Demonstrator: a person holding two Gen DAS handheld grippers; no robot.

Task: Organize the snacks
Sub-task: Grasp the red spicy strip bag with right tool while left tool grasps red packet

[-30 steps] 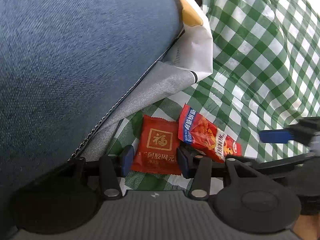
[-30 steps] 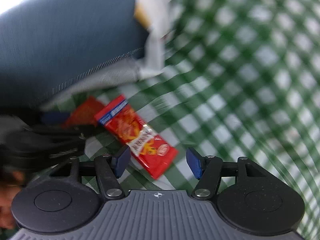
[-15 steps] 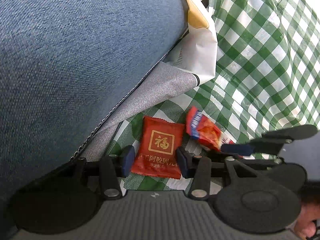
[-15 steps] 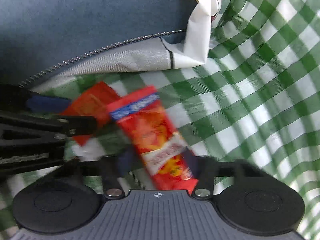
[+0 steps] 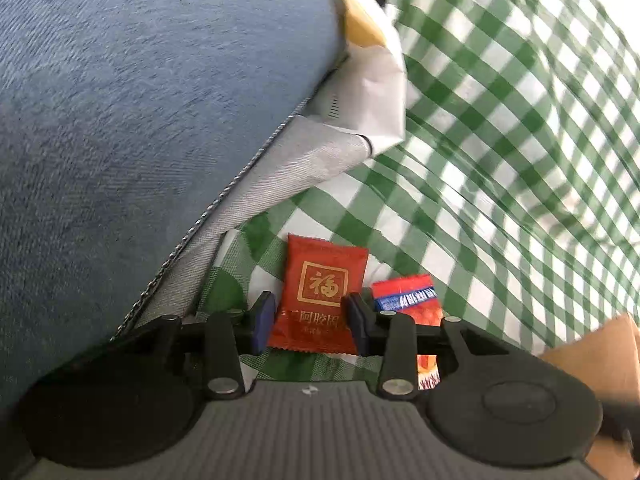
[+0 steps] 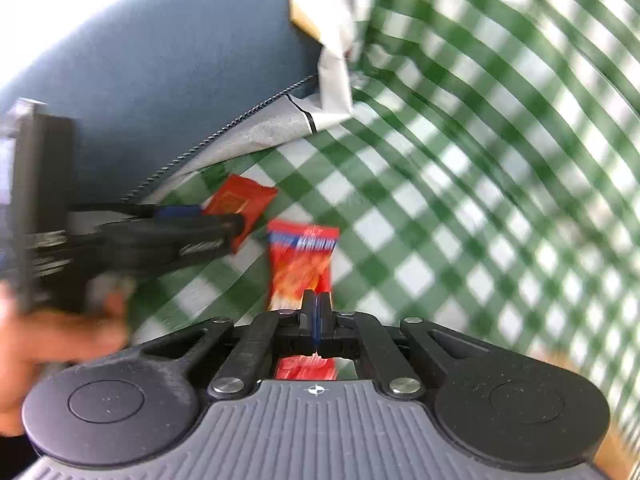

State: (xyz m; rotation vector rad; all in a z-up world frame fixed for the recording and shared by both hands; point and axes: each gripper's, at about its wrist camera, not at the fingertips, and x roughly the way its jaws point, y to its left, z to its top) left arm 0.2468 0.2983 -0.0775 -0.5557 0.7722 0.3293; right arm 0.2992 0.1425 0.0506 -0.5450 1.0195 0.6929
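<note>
A square dark-red packet (image 5: 320, 292) with a gold emblem lies flat on the green check cloth (image 5: 520, 160). My left gripper (image 5: 309, 318) straddles it, and its jaws are closing with the packet between the blue pads (image 5: 262, 320). The right wrist view shows the same packet (image 6: 240, 200) under the left gripper (image 6: 216, 218). My right gripper (image 6: 316, 308) is shut on a long red-orange snack packet (image 6: 302, 260) with a blue band, which it holds above the cloth. That long packet (image 5: 408, 300) hangs just right of the left fingers.
A large blue fabric bag (image 5: 140, 120) with a zip and grey lining fills the left side. A white paper bag (image 5: 380, 92) lies at its edge. A brown cardboard corner (image 5: 592, 360) shows at lower right. A hand (image 6: 48, 340) grips the left tool.
My right gripper came down over the long packet, shut on it and lifted it off the cloth. The left jaws have narrowed around the square packet.
</note>
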